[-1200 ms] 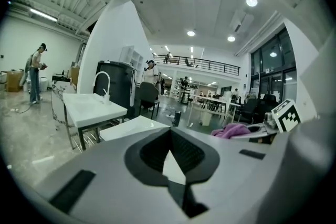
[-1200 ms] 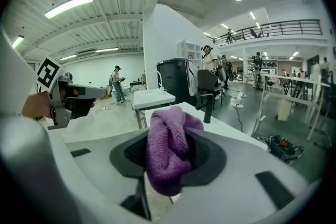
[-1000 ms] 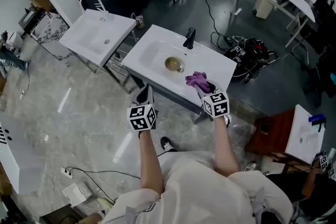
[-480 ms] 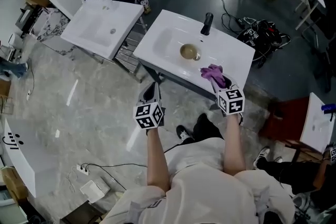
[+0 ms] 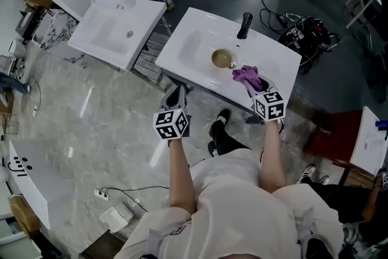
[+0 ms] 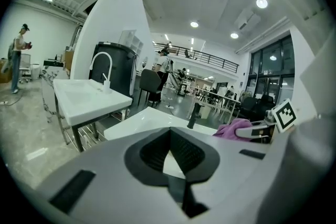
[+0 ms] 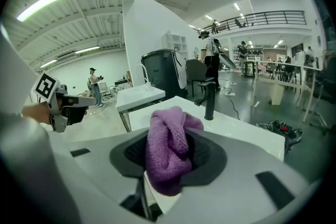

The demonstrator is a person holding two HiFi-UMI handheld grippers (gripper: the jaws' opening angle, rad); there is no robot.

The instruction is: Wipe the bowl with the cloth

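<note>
A brownish bowl (image 5: 223,59) sits in the basin of the white sink (image 5: 194,39), a little right of its middle. My right gripper (image 5: 250,82) is shut on a bunched purple cloth (image 5: 245,74), held over the sink's front right part just right of the bowl and not touching it. In the right gripper view the cloth (image 7: 167,147) fills the jaws of that gripper (image 7: 168,162). My left gripper (image 5: 176,96) hangs at the sink's front left edge, jaws together with nothing between them (image 6: 170,155). Neither gripper view shows the bowl.
A black faucet (image 5: 245,25) stands at the sink's back edge. A second white sink (image 5: 115,30) with a curved tap stands to the left. Cables and a dark bag (image 5: 306,36) lie on the floor to the right. People stand far off.
The right gripper with the cloth has come nearer to the bowl, now just beside it. The left gripper has drawn up to the sink's front edge.
</note>
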